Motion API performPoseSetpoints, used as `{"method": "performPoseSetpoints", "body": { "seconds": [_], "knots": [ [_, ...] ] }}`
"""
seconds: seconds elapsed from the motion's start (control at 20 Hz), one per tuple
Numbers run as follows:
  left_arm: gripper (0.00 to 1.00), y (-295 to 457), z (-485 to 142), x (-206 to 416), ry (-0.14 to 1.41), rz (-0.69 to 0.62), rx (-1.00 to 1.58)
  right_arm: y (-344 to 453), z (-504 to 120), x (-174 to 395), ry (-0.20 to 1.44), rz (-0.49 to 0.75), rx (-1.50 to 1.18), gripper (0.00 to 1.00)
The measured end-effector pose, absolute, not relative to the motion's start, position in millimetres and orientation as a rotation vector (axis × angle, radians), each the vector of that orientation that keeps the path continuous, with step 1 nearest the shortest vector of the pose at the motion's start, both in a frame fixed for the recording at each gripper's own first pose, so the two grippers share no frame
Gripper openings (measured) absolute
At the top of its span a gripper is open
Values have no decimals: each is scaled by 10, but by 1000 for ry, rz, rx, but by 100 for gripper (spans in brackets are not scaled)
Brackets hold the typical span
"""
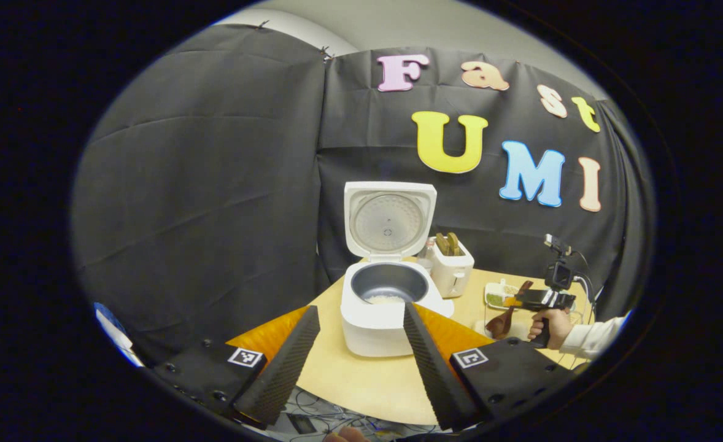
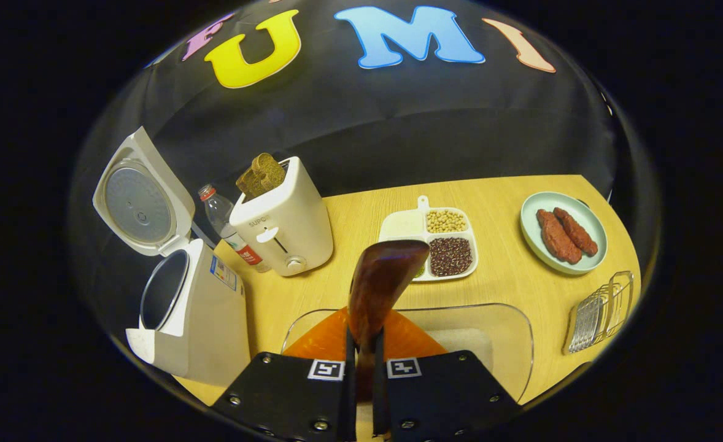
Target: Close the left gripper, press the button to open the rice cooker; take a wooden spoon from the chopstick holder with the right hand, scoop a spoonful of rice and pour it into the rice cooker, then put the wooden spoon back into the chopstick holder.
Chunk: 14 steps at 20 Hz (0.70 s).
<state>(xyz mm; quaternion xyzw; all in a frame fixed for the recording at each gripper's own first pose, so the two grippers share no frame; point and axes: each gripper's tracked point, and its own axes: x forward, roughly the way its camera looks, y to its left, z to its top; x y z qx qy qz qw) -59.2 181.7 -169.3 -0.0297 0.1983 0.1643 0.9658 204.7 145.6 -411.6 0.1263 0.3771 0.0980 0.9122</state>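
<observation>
While the cooker point(image 1: 386, 288) is standing open near the table's point(image 1: 361, 380) back left edge, its lid point(image 1: 389, 221) is pointing up and a little rice point(image 1: 386, 299) is lying in the dark inner pot. It is one white cooker, with one white toaster point(image 2: 283, 221) just beside it, holding two brown slices, and one bottle point(image 2: 223, 224) between them at the back.

The right gripper point(image 2: 364, 368) is holding one wooden spoon point(image 2: 380, 288); its fingers are narrow and pressing the handle from both sides. The spoon is dark brown and glossy, its bowl rising over a clear container point(image 2: 509, 331) at the table's front edge. The left gripper view is also showing this gripper point(image 1: 542, 299) in a hand point(image 1: 549, 325), with the spoon hanging down.

The left gripper point(image 1: 361, 356) is hovering before the front edge, its fingers wide apart and holding nothing.

One divided tray point(image 2: 432, 242) of beans is sitting mid-table. One plate point(image 2: 563, 232) with two sausages is lying near the right edge, and one clear rack point(image 2: 601, 313) at the front right corner.
</observation>
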Motion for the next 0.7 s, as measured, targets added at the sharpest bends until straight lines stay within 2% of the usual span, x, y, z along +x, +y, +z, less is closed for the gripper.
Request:
{"method": "performPoseSetpoints", "body": {
  "seconds": [0.05,0.35,0.45,0.7],
  "knots": [
    [92,1820,-1692,-614,399,335,-57,1503,-4110,2043,780,210,279,11],
    [92,1852,-1655,-714,392,349,-58,1547,-4105,1992,832,218,420,11],
    [100,1836,-1613,-755,387,346,-52,1465,-4080,1978,830,204,464,11],
    [100,1757,-1599,-781,385,330,-51,1262,-3846,1930,785,202,502,11]
  ]
}}
